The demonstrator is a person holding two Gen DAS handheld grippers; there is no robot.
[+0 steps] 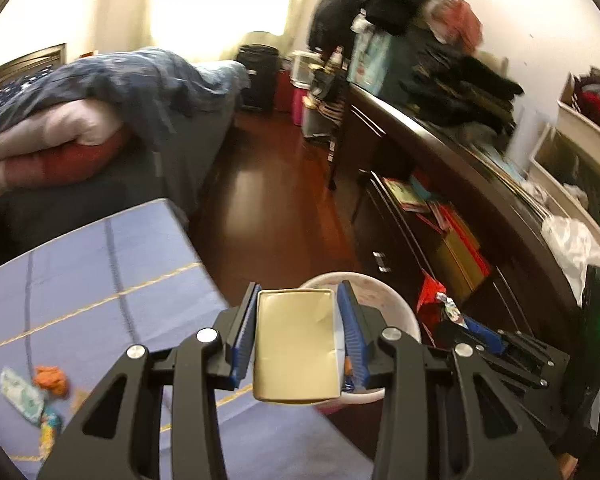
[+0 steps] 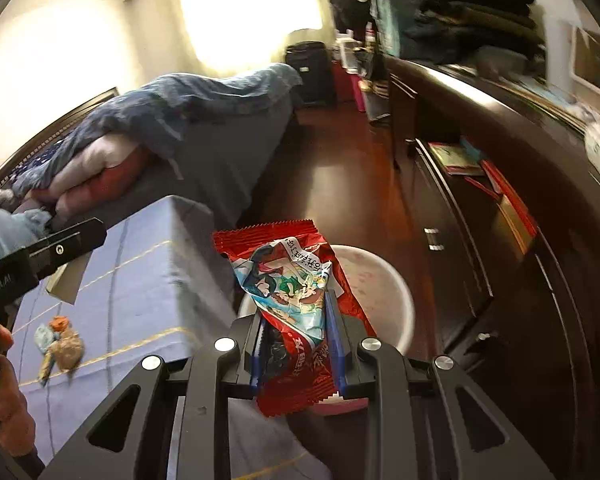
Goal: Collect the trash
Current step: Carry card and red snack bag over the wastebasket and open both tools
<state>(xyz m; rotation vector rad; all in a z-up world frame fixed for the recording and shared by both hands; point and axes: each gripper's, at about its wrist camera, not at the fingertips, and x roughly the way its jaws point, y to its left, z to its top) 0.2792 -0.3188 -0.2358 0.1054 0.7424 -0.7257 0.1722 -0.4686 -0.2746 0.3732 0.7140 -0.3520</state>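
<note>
My left gripper (image 1: 298, 300) is shut on a small gold carton (image 1: 296, 344) and holds it over the near rim of a white trash bin (image 1: 396, 304) on the floor. My right gripper (image 2: 296, 308) is shut on a red snack wrapper (image 2: 288, 296) and holds it above the same white bin (image 2: 384, 288). The right gripper and its wrapper also show in the left wrist view (image 1: 446, 306), to the right of the bin. More trash lies on the purple cloth: an orange crumple (image 1: 52, 380), a pale wrapper (image 1: 22, 394), and crumpled scraps (image 2: 62, 344).
A table with a purple cloth (image 1: 100, 280) stands left of the bin. A bed with a blue quilt (image 1: 112, 92) lies behind it. A dark dresser (image 1: 460, 184) with piled clothes runs along the right. Bare wood floor (image 1: 268, 184) lies between them.
</note>
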